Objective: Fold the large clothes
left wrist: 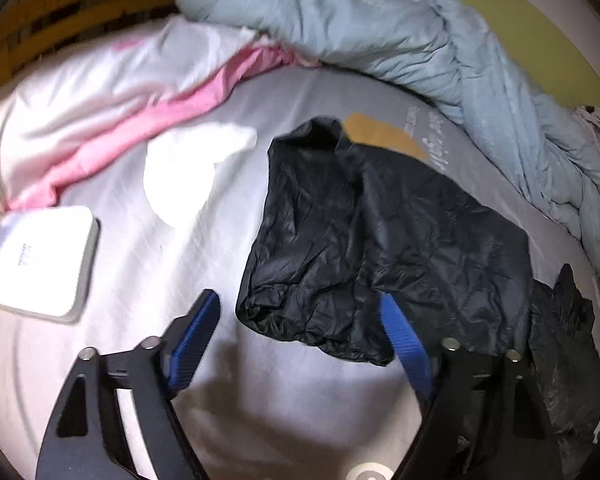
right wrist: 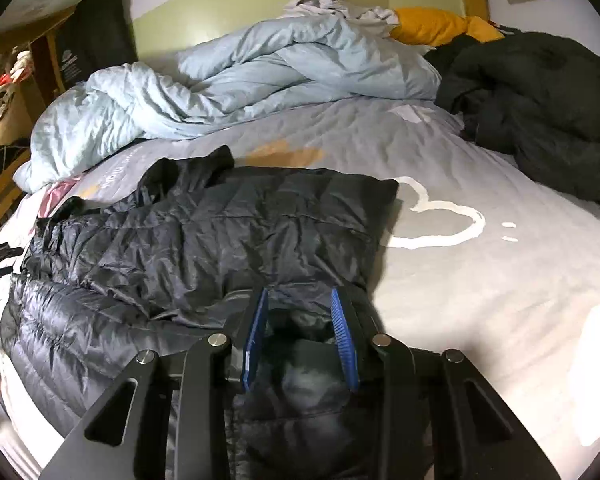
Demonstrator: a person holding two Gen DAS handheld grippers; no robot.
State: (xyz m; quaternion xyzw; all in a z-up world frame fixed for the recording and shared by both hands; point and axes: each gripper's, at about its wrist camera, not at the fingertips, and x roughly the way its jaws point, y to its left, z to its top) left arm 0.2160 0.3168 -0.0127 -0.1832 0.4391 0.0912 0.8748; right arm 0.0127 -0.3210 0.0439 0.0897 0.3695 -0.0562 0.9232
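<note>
Grey bedsheet (left wrist: pixel 140 280) is filling the left wrist view, with a pale blue duvet (left wrist: pixel 400 32) bunched beyond. The black puffer jacket (left wrist: pixel 360 248) is lying on it, one sleeve end sitting between the released left tongs (left wrist: pixel 300 312), pads not pressing. In the right wrist view the jacket (right wrist: pixel 220 240) is lying part-folded on the bed, and the right tongs (right wrist: pixel 300 308) are hovering half open over its lower edge, grasping nothing I can make out. Judging by this, a sleeve fold is starting; next, the left tongs need to pinch the cuff.
</note>
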